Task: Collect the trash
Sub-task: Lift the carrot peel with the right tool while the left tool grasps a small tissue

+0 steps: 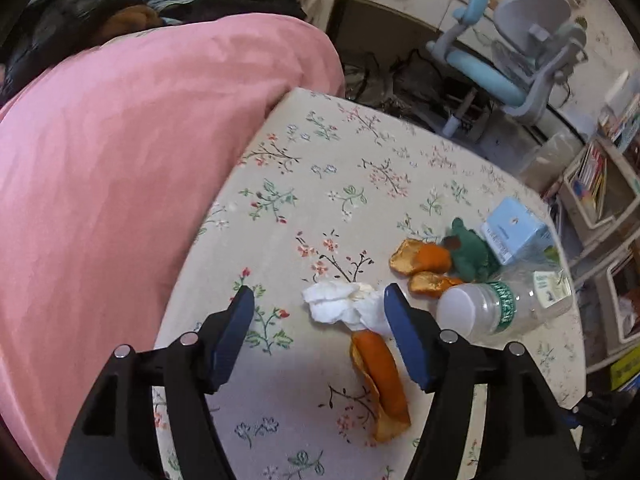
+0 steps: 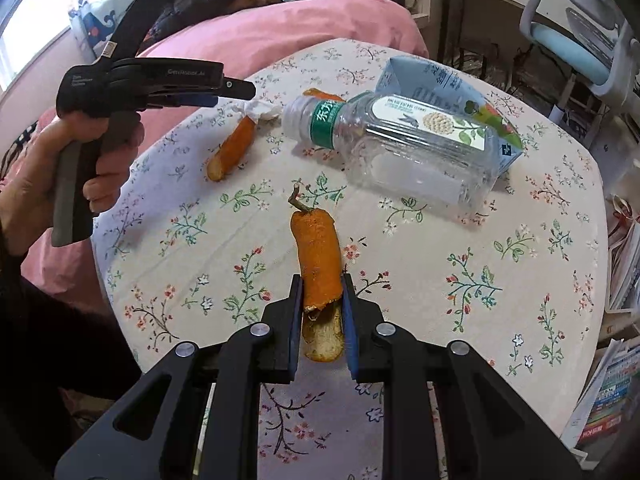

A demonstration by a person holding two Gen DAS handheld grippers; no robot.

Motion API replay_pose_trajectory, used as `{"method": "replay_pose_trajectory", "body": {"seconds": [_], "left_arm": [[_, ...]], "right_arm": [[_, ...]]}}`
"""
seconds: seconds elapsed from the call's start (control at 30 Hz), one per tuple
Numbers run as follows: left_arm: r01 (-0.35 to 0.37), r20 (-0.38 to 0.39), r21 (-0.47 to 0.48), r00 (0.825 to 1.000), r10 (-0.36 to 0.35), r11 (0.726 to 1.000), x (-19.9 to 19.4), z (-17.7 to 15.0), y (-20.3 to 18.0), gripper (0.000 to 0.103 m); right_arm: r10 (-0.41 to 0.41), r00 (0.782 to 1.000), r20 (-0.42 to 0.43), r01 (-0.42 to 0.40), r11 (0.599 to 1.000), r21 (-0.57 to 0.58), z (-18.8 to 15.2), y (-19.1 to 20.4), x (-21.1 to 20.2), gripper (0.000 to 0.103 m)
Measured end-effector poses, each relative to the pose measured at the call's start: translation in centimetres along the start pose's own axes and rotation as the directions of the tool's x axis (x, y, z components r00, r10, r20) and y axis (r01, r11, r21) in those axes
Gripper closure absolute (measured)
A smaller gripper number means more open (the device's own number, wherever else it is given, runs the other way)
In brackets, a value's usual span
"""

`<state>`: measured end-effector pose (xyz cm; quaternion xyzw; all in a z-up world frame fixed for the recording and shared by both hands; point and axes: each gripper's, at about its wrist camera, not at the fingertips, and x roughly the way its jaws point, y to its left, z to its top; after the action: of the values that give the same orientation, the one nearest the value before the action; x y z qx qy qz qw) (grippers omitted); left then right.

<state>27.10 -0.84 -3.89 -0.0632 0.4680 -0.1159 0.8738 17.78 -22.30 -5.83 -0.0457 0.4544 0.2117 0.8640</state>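
The left gripper hangs with its jaws wide apart over the flowered table, nothing clamped, a crumpled tissue just inside its right finger. Right of the tissue lies a plastic bottle. The right gripper pinches an orange peel nearer than the bottle.

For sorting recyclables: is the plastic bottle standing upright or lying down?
Lying down. The plastic bottle rests on its side on the floral tablecloth, white cap pointing left.

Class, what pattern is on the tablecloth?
The tablecloth is cream with small floral sprigs in pink, green and blue. It shows best in the right wrist view.
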Motion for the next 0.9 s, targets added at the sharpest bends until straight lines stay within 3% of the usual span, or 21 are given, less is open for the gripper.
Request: {"method": "replay_pose_trajectory", "body": {"seconds": [0.23, 0.3, 0.37, 0.4, 0.47, 0.73, 0.9], "left_arm": [[-0.076, -0.012, 0.112, 0.997, 0.078, 0.991, 1.7, 0.2, -2.0, 0.035], [-0.087, -0.022, 0.144, 0.996, 0.092, 0.986, 2.2, 0.1, -2.3, 0.038], [-0.082, -0.022, 0.161, 0.996, 0.087, 0.984, 2.3, 0.2, -2.2, 0.067], [-0.055, -0.038, 0.156, 0.997, 0.062, 0.986, 2.3, 0.5, -2.1, 0.069], [-0.048, -0.021, 0.139, 0.998, 0.051, 0.989, 1.8, 0.7, -1.8, 0.085], [0.080, 0.088, -0.017, 0.993, -0.079, 0.997, -3.1, 1.6, 0.7, 0.086], [0.040, 0.167, -0.002, 0.985, -0.039, 0.999, -6.5, 0.7, 0.1, 0.086]], "right_arm": [[-0.010, 0.999, -0.031, 0.009, 1.000, -0.021, 0.7, -0.1, 1.6, 0.076], [-0.010, 0.999, -0.033, 0.009, 1.000, -0.027, 0.9, -0.1, 1.9, 0.075], [-0.008, 1.000, -0.026, 0.007, 0.999, -0.034, 1.1, -0.1, 2.1, 0.075], [-0.007, 1.000, -0.027, 0.006, 0.999, -0.036, 1.1, -0.1, 2.2, 0.075], [-0.007, 1.000, -0.025, 0.006, 0.999, -0.036, 1.2, -0.2, 2.2, 0.081], [0.010, 0.999, 0.034, -0.009, 1.000, -0.011, 1.5, -0.2, 0.3, 0.083], [0.033, 0.993, 0.110, -0.035, 0.999, 0.019, 2.0, 0.1, -1.9, 0.083]]}}
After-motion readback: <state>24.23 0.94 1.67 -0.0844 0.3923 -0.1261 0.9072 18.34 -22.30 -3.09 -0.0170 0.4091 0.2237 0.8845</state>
